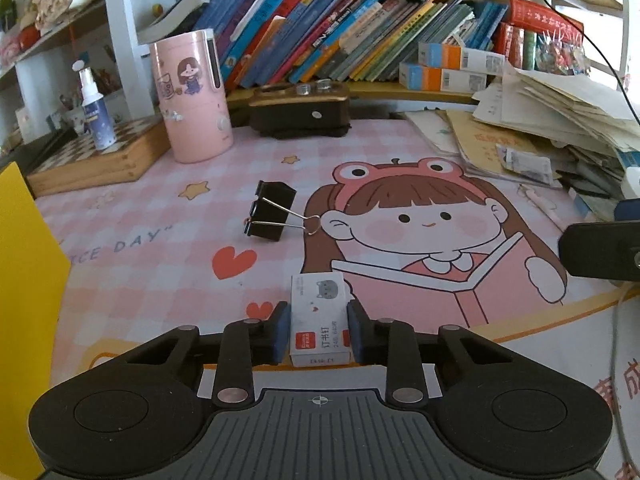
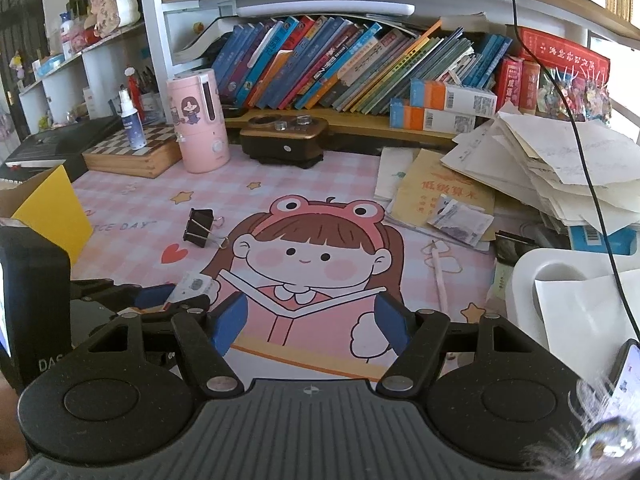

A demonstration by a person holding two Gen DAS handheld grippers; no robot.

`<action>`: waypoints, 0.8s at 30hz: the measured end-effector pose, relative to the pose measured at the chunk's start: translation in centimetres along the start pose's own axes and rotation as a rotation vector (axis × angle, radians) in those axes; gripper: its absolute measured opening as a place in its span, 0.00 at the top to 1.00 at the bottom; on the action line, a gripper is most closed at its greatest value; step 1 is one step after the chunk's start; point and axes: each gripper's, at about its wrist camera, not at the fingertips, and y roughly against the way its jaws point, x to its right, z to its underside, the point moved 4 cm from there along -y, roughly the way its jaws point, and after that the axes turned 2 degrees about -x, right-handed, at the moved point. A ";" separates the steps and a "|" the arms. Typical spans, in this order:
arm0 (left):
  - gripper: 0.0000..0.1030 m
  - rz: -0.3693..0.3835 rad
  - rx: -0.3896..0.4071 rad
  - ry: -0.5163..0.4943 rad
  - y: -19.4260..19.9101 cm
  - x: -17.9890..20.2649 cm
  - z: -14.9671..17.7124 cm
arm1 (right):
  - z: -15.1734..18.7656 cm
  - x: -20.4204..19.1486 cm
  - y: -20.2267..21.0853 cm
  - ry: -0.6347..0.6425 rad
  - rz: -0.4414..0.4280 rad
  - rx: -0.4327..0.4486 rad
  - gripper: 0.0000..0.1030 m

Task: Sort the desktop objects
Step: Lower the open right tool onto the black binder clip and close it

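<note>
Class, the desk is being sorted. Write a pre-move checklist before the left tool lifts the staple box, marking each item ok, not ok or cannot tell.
1. Left tool shut on staple box: ok.
2. Box centred between the pads: ok.
3. Right tool open, holding nothing: ok.
4. Binder clip lies apart from the box: ok.
5. Yellow cardboard box open for dropping: cannot tell.

The desk mat reads "DAY"; the staple box possibly shows "订书钉".

Bright daylight; sharp centre; fisheye-bent edges
</note>
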 end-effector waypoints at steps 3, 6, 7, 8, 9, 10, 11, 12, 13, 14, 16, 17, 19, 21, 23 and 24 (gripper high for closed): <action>0.73 -0.002 0.006 0.040 1.2 -0.6 0.1 | -0.1 -0.2 0.0 0.007 -0.009 0.003 0.34; 0.73 0.012 0.044 0.083 3.7 -1.6 0.1 | -0.3 -0.6 -0.2 0.012 -0.023 0.007 0.34; 0.73 0.012 0.056 0.094 4.8 -2.0 0.2 | -0.3 -0.7 -0.3 0.011 -0.030 0.007 0.34; 0.73 0.010 0.065 0.104 5.8 -2.4 0.3 | -0.4 -0.8 -0.4 0.009 -0.036 0.006 0.34; 0.73 0.010 0.073 0.115 6.8 -2.8 0.5 | -0.5 -1.0 -0.6 0.007 -0.044 0.005 0.34; 0.73 0.009 0.080 0.126 7.8 -3.2 0.7 | -0.7 -1.1 -0.8 0.006 -0.051 0.005 0.34; 0.73 0.005 0.087 0.136 8.7 -3.6 0.9 | -0.9 -1.4 -1.1 0.005 -0.060 0.004 0.34; 0.73 -0.001 0.096 0.146 9.7 -4.0 1.1 | -1.0 -1.6 -1.3 0.006 -0.067 0.003 0.34; 0.73 -0.006 0.104 0.154 10.5 -4.3 1.3 | -1.2 -1.9 -1.7 0.009 -0.077 0.004 0.34; 0.73 -0.015 0.110 0.162 11.3 -4.6 1.5 | -1.4 -2.1 -1.9 0.012 -0.084 0.004 0.34; 0.73 -0.033 0.120 0.175 12.5 -5.1 1.7 | -1.7 -2.7 -2.6 0.019 -0.099 0.005 0.34; 0.73 -0.042 0.127 0.180 13.1 -5.3 1.8 | -1.9 -2.9 -2.9 0.021 -0.104 0.006 0.34; 0.73 -0.065 0.142 0.193 14.1 -5.7 2.0 | -2.3 -3.4 -3.5 0.026 -0.116 0.007 0.34; 0.73 -0.084 0.156 0.206 15.0 -6.2 2.2 | -2.6 -3.8 -4.2 0.027 -0.126 0.007 0.34; 0.73 -0.101 0.164 0.219 15.8 -6.6 2.4 | -3.0 -4.2 -4.9 0.033 -0.134 0.007 0.34; 0.73 -0.109 0.165 0.224 16.1 -6.8 2.6 | -3.2 -4.5 -5.3 0.036 -0.138 0.007 0.34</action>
